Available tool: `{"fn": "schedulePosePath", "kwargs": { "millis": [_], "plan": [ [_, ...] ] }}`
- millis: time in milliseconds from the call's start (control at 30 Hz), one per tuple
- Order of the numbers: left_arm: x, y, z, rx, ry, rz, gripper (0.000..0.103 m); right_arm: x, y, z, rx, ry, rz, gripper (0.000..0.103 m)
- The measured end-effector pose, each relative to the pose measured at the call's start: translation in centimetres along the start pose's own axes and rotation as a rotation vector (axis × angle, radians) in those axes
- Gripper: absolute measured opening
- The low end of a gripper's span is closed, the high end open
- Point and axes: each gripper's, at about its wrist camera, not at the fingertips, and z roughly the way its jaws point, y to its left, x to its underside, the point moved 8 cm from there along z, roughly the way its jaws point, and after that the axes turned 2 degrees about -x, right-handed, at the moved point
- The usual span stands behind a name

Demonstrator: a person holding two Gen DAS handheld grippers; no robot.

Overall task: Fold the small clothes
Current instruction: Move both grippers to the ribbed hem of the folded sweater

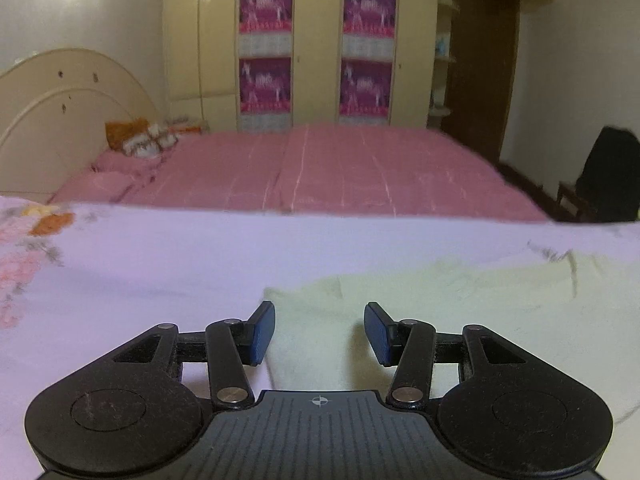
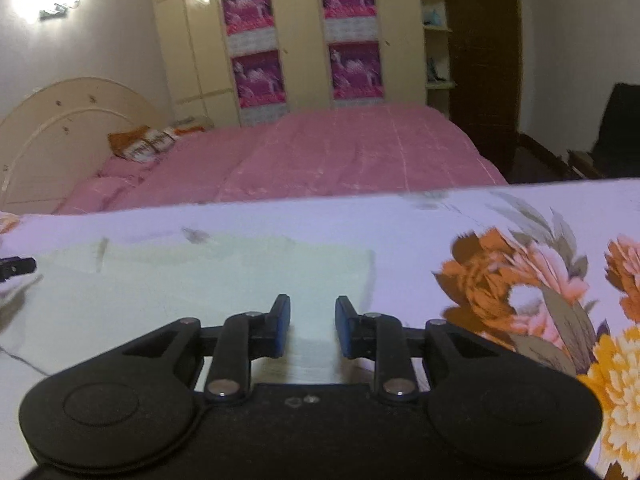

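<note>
A pale yellow-green small garment [image 1: 440, 312] lies flat on a white flowered cloth [image 1: 140, 264]. My left gripper [image 1: 319, 330] is open over the garment's left edge, its blue pads apart with nothing between them. In the right wrist view the same garment [image 2: 200, 280] spreads left of centre. My right gripper [image 2: 312, 326] is open above the garment's right part, near its right edge, and holds nothing. A dark tip of the left gripper [image 2: 16, 266] shows at the far left.
The flowered cloth [image 2: 520, 280] has large orange and yellow flowers at the right. Beyond its far edge stands a bed with a pink cover [image 1: 320, 168], a cream headboard [image 1: 60, 92], a wardrobe with purple posters [image 1: 316, 48] and a dark chair [image 1: 604, 176].
</note>
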Motion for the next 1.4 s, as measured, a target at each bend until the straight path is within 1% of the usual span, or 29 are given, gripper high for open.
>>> {"fn": "schedulePosePath", "kwargs": {
  "millis": [33, 67, 100, 133, 167, 200, 267, 367, 400, 467, 500, 533, 600, 667, 767, 933, 1033, 1133, 1267, 1400],
  "plan": [
    [0.5, -0.1, 0.9, 0.008, 0.042, -0.009, 0.053, 0.4, -0.4, 0.6, 0.02, 0.024, 0.002, 0.023],
    [0.5, 0.2, 1.0, -0.006, 0.042, -0.016, 0.072, 1.0, -0.8, 1.1, 0.044, 0.05, -0.005, 0.026],
    [0.5, 0.6, 1.2, -0.019, 0.057, -0.035, 0.072, 1.3, -1.1, 1.4, 0.066, 0.049, -0.014, 0.028],
    [0.4, 0.8, 0.9, -0.019, 0.056, -0.055, 0.072, 1.3, -1.2, 1.4, 0.063, 0.048, -0.005, 0.028],
    [0.3, 0.9, 0.1, -0.03, 0.039, -0.053, 0.072, 1.2, -1.2, 1.3, 0.061, 0.051, 0.008, 0.028],
    [0.3, 0.5, -0.9, -0.03, 0.016, -0.036, 0.072, 1.1, -1.3, 1.0, 0.06, 0.052, 0.022, 0.028],
    [0.6, -0.4, -3.0, -0.011, -0.031, -0.006, 0.072, 0.7, -1.3, -0.3, 0.034, 0.025, 0.034, 0.029],
    [1.9, -1.8, -5.7, -0.01, -0.055, 0.024, 0.072, 0.7, -0.8, -1.8, -0.001, -0.012, 0.012, 0.029],
    [2.7, -2.1, -6.2, -0.014, -0.047, 0.027, 0.072, 1.0, -0.5, -2.3, -0.01, -0.015, -0.003, 0.029],
    [3.8, -2.2, -5.9, -0.046, 0.013, 0.05, 0.073, 1.8, -0.2, -2.6, -0.009, 0.002, -0.031, 0.028],
    [4.6, -2.1, -5.8, -0.049, 0.024, 0.036, 0.072, 2.6, -0.2, -2.4, 0.001, 0.027, -0.046, 0.029],
    [5.0, -1.7, -6.0, -0.041, 0.023, -0.001, 0.072, 3.3, -0.4, -1.9, 0.015, 0.056, -0.056, 0.03],
    [5.1, -1.0, -6.7, -0.045, 0.039, -0.053, 0.072, 3.4, -0.6, -2.2, 0.02, 0.051, -0.035, 0.032],
    [4.9, -0.7, -7.5, -0.071, 0.038, -0.047, 0.073, 3.0, -0.8, -3.1, 0.024, 0.042, -0.004, 0.032],
    [4.9, -0.4, -9.4, -0.082, 0.037, -0.034, 0.073, 2.5, -0.8, -5.2, 0.009, 0.002, 0.013, 0.032],
    [5.9, -0.4, -13.5, -0.072, 0.027, -0.011, 0.073, 3.5, -1.3, -8.9, 0.003, -0.004, 0.029, 0.032],
    [7.6, -0.1, -16.9, -0.049, 0.033, -0.008, 0.072, 4.6, -1.6, -11.7, -0.002, -0.002, 0.043, 0.033],
    [10.1, 0.7, -20.0, -0.028, 0.055, -0.005, 0.072, 6.1, -1.8, -15.0, -0.016, -0.002, 0.065, 0.035],
    [14.8, 1.5, -24.6, -0.017, 0.098, -0.002, 0.072, 8.4, -1.9, -19.4, -0.033, 0.006, 0.075, 0.037],
    [18.5, 2.3, -28.6, -0.017, 0.125, -0.014, 0.072, 11.2, -1.9, -22.9, -0.022, 0.02, 0.098, 0.038]
  ]
}}
